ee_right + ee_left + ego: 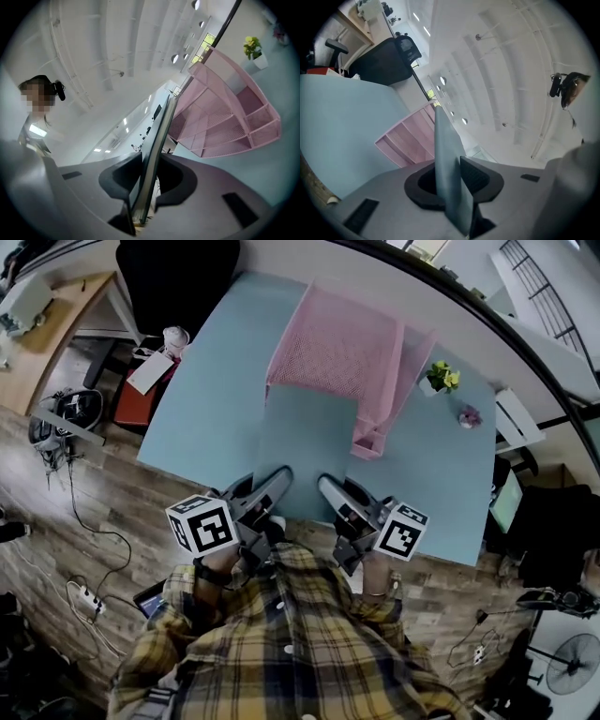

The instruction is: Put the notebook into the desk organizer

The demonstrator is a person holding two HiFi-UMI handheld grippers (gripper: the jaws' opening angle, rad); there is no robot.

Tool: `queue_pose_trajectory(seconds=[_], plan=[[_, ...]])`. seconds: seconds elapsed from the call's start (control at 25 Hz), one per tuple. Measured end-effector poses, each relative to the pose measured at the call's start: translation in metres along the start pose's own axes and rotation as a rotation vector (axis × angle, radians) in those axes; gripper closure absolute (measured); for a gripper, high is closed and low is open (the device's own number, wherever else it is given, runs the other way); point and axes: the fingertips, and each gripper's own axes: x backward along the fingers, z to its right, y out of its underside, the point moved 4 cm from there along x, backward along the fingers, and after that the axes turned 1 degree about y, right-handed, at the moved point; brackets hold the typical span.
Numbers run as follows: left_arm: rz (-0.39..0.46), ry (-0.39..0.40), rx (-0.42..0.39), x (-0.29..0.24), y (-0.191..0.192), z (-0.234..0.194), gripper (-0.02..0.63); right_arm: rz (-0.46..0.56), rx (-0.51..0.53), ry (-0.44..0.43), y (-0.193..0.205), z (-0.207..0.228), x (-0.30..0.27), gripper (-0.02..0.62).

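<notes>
1. Teal-grey cover, head view: the notebook point(307, 451) is carried flat above the pale blue table point(202, 390), its face turned up to the camera. The left gripper point(275, 486) and the right gripper point(328, 489) each clamp a near corner. The long axis runs away from the person. The far short edge leads and meets the near side of the pink mesh desk organizer point(394, 367); whether it touches cannot be told.
2. Left gripper view: both jaws are closed on the notebook point(447, 154), which is seen edge-on. Table lies to one side of it and ceiling to the other, so the sheet lies level. The organizer point(410, 136) stands ahead, beside the leading edge.
3. Right gripper view: the jaws are likewise pinched on the notebook point(157, 140), and the organizer's divided bays point(225, 122) open ahead and to one side. The step in hand appears to be the carry to the mouth. It probably goes best if both grips travel together, so the cover does not twist. The sheet likely needs rolling to match the dividers, and its leading edge lining up with one bay, before it is pushed in.
</notes>
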Motion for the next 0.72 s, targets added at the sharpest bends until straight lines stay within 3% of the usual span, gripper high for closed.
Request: queue_pose_trajectory(seconds=[0.36,0.72], plan=[[-0.100,0.067,-0.019,-0.019,-0.014,0.002,0.508,0.096,-0.008,0.057,-0.008,0.001,0.004,0.499],[-0.146,0.110,-0.011,-0.029,-0.019,-0.002,0.507,0.149,-0.004,0.104,-0.011,0.002,0.005,0.500]])
